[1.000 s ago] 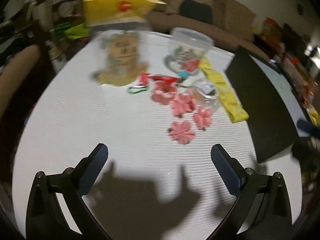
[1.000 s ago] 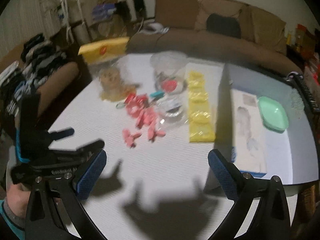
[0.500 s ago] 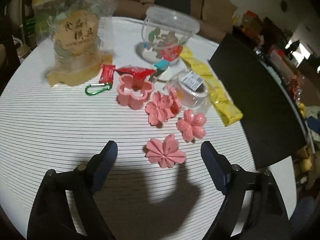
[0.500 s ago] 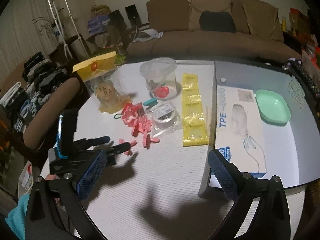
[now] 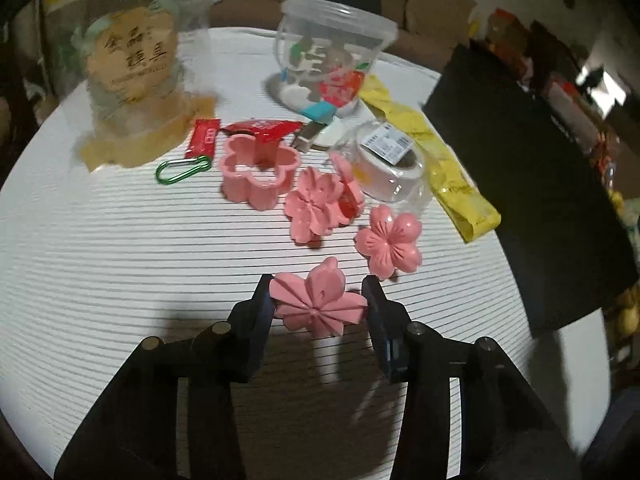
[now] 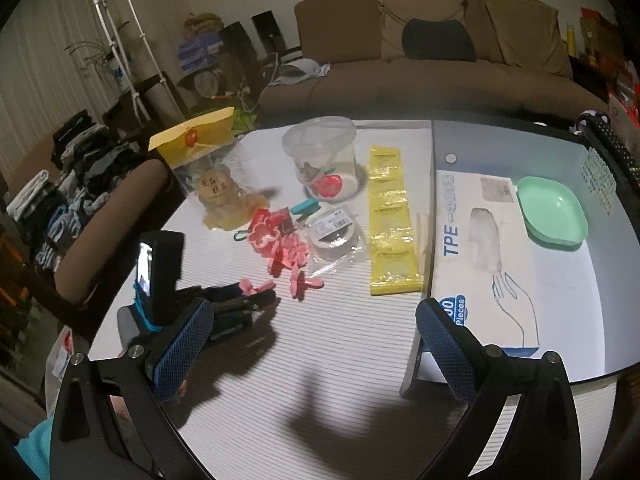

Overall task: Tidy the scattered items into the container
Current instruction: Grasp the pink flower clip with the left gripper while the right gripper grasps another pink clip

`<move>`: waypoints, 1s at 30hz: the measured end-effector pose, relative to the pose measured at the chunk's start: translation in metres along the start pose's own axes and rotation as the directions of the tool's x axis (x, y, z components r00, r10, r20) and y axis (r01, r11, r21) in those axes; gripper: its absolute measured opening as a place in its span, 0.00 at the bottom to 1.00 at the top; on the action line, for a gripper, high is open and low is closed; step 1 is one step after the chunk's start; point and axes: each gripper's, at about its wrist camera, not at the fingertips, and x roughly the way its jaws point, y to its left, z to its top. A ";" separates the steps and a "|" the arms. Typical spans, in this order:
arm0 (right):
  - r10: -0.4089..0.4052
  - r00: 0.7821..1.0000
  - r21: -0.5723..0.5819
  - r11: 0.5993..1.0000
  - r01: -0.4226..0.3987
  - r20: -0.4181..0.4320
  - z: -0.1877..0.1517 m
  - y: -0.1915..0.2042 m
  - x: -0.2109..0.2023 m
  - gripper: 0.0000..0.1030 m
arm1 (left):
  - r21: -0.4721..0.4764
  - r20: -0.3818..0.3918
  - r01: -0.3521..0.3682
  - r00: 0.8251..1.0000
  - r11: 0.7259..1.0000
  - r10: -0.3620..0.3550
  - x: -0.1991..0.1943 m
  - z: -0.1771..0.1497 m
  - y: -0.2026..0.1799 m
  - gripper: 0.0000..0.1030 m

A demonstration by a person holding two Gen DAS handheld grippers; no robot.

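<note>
A pink flower mould lies on the white striped table between the fingers of my left gripper. Its jaws are closing, and both pads touch the petals. Beyond it lie another pink flower, a flower leaning on a further piece and a pink flower-shaped cutter. The clear plastic tub stands upright at the back, its top open. In the right wrist view my right gripper hangs open and empty over the near table, with the left gripper to its left and the tub far ahead.
Around the flowers lie red sachets, a green carabiner, a wrapped tape roll and a yellow sachet strip. A clear bag stands back left. A glove box and green dish sit on the right.
My left gripper has come forward and down over the nearest pink flower, and its jaws have narrowed from wide open onto the petals. The right gripper's view has risen slightly.
</note>
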 end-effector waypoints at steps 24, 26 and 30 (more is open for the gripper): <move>-0.157 0.986 -0.273 0.952 0.138 -0.049 -0.025 0.050 0.155 0.72 | -0.332 0.231 0.156 0.970 0.930 -0.080 -0.116 0.032 0.088 0.40; -0.155 0.985 -0.213 0.968 0.136 -0.075 -0.021 0.036 0.168 0.72 | -0.331 0.233 0.168 0.968 0.929 -0.092 -0.117 0.033 0.086 0.40; -0.136 0.983 -0.126 0.985 0.121 -0.123 -0.016 0.019 0.188 0.73 | -0.326 0.243 0.186 0.964 0.927 -0.108 -0.121 0.035 0.082 0.40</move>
